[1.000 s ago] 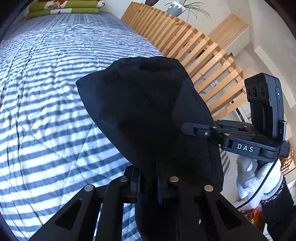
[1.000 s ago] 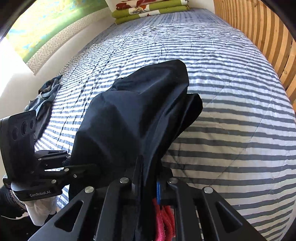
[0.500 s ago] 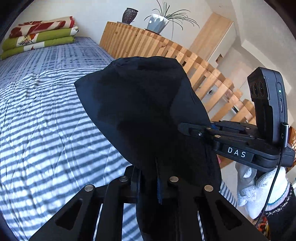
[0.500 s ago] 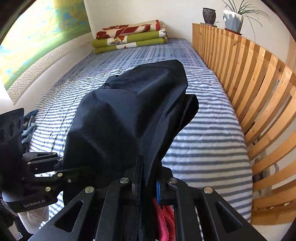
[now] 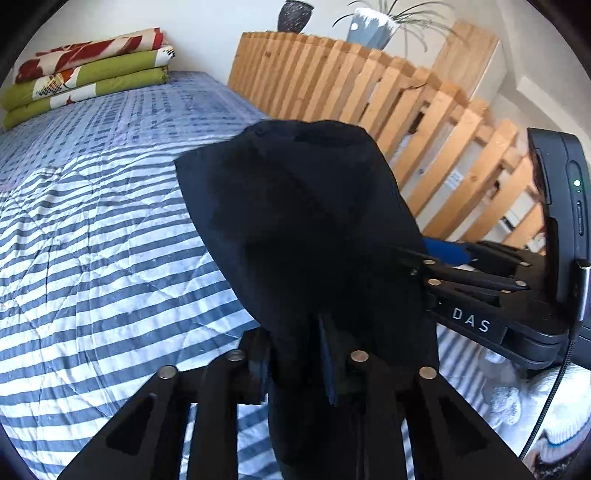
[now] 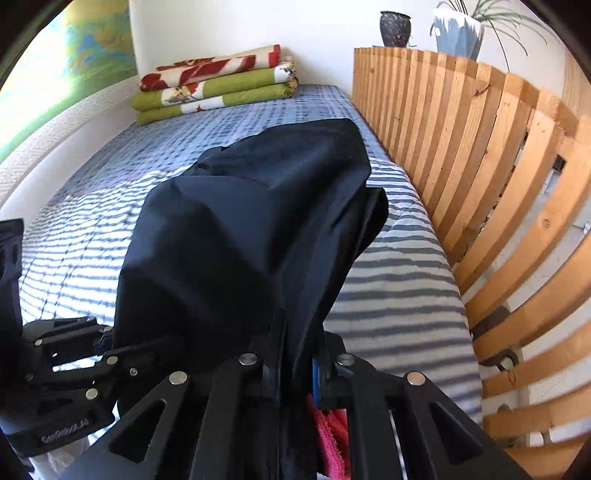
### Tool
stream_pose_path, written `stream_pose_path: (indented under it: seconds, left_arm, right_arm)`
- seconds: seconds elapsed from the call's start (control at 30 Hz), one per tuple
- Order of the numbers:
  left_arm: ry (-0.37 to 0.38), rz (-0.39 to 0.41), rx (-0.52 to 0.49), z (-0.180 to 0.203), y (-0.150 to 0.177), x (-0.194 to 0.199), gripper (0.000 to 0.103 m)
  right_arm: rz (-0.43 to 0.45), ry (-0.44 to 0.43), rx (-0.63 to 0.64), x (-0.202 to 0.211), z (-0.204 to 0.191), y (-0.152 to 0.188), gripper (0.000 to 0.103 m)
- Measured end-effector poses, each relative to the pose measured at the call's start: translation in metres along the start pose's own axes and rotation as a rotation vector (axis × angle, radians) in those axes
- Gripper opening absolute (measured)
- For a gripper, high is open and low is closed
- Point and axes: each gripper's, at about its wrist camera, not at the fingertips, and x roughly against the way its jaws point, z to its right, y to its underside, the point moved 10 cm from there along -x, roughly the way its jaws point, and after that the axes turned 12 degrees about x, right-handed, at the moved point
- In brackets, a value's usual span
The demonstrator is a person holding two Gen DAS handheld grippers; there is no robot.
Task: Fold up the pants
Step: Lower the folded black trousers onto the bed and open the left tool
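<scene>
Black pants (image 5: 310,229) hang bunched over my left gripper (image 5: 299,354), which is shut on the cloth. In the right wrist view the same black pants (image 6: 251,236) drape forward over my right gripper (image 6: 295,362), shut on the fabric too. Both grippers hold the pants up above the striped bed (image 5: 92,258), side by side. The right gripper shows at the right of the left wrist view (image 5: 421,269), its fingertips buried in cloth. The left gripper appears low left in the right wrist view (image 6: 107,350). The lower part of the pants is hidden.
A wooden slatted rail (image 6: 461,166) runs along the bed's right side. Folded green and red blankets (image 6: 218,85) lie at the far end of the striped bed (image 6: 399,291). A vase (image 6: 395,24) and potted plant (image 6: 458,33) stand behind the rail. Pink cloth (image 6: 332,435) shows under my right gripper.
Both grippers have tilted upward with the pants still held; the views swung from the bedspread toward the far wall, blankets and rail.
</scene>
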Motion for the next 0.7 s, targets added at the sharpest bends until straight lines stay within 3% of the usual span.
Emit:
stream_pose_path:
  seconds: [0.07, 0.13, 0.33, 0.4, 0.5, 0.57, 0.63, 0.7]
  left_arm:
    - [-0.04, -0.011, 0.042, -0.019, -0.005, -0.012, 0.039]
    - [-0.014, 0.005, 0.075, -0.028, -0.007, -0.009, 0.039]
    - [0.011, 0.001, 0.048, -0.036, 0.007, 0.012, 0.039]
    - [0.047, -0.006, 0.04, -0.029, 0.025, 0.027, 0.039]
    - [0.002, -0.106, -0.02, -0.023, 0.063, 0.022, 0.039]
    - [-0.011, -0.131, 0.009, -0.026, 0.075, 0.028, 0.039]
    - [0.0, -0.122, 0.061, -0.032, 0.075, 0.048, 0.039]
    - [-0.011, -0.076, 0.049, -0.036, 0.075, 0.082, 0.039]
  right_arm:
    - [-0.061, 0.13, 0.022, -0.021, 0.013, 0.003, 0.044]
    - [-0.075, 0.172, 0.013, -0.028, 0.017, 0.008, 0.046]
    - [-0.055, 0.13, 0.008, -0.022, 0.001, 0.019, 0.046]
    - [-0.061, 0.108, -0.005, -0.016, -0.008, 0.025, 0.046]
    - [-0.037, 0.023, -0.028, -0.003, -0.034, 0.034, 0.055]
    - [-0.115, -0.017, -0.039, -0.016, -0.048, 0.054, 0.06]
    - [-0.196, 0.004, -0.044, -0.028, -0.053, 0.069, 0.06]
    - [-0.184, 0.014, -0.066, -0.012, -0.056, 0.071, 0.06]
